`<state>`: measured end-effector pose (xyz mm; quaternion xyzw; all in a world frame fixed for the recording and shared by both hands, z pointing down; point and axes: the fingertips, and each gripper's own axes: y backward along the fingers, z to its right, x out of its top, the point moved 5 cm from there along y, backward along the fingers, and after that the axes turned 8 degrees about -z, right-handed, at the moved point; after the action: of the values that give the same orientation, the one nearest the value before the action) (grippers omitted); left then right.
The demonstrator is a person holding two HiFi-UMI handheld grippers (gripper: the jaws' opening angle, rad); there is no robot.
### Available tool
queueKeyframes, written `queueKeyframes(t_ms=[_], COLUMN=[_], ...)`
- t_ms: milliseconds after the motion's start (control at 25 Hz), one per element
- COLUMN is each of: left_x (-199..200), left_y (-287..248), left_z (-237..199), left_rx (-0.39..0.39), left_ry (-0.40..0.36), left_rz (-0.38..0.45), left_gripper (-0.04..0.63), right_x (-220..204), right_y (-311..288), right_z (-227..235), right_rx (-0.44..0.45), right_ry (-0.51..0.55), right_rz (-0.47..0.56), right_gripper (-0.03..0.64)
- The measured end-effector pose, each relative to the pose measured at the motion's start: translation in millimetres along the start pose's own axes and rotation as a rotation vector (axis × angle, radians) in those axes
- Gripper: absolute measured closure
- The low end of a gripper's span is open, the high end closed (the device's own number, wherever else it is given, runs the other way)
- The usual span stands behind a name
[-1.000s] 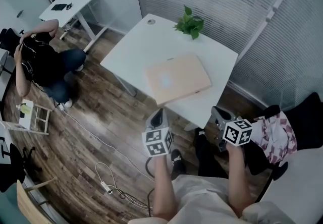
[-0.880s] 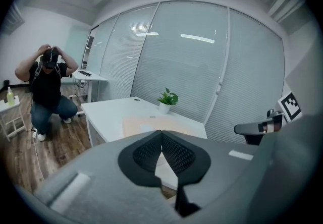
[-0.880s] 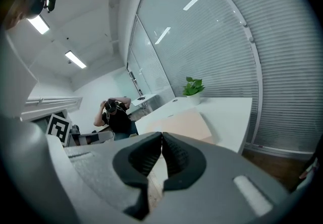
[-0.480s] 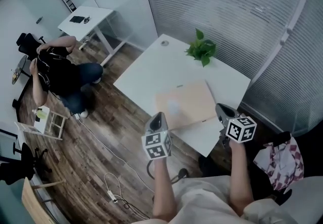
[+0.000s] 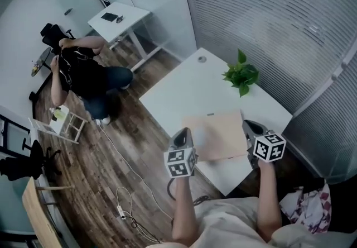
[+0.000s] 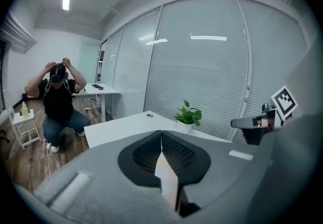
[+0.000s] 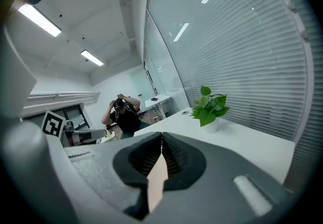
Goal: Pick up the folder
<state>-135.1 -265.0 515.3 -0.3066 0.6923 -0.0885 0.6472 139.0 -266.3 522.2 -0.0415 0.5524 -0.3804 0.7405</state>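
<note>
I'm on the approach: my left gripper point(image 5: 182, 135) and right gripper point(image 5: 250, 127), pinched shut and seemingly empty, must open at the tan folder's point(image 5: 215, 134) lower edge.

**Camera Stations: Three Views**

Head view: worn high, facing steeply down on the white worktop point(image 5: 184, 93) and plank floor point(image 5: 111, 152); left hand-held gripper point(image 5: 182, 132) and right hand-held gripper point(image 5: 249, 125) close at its lower edge.

Left gripper view: rides the left hand-held gripper, sighting along its jaws, nearly level across the worktop.

Right gripper view: likewise, alongside.

Shared by all three: worktop, potted plant point(image 5: 241, 75), crouching person point(image 5: 83, 76). Each gripper view catches the other hand-held gripper at its edge.
</note>
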Motion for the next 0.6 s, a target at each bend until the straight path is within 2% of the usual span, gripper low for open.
queueKeyframes(t_ms=[480, 600], left_x=[-18.8, -29.4], left_y=[7.8, 13.9], left_z=[-23.0, -23.7], left_rx=[0.19, 0.232], left_ry=[0.101, 0.088], left_rz=[-0.017, -0.014], left_gripper=[0.586, 0.586], right_x=[-2.7, -5.8], right_y=[-56.3, -70.3], right_z=[30.0, 41.6], right_rx=[0.099, 0.101], right_ry=[0.019, 0.015], right_rz=[-0.123, -0.14], right_gripper=[0.615, 0.615])
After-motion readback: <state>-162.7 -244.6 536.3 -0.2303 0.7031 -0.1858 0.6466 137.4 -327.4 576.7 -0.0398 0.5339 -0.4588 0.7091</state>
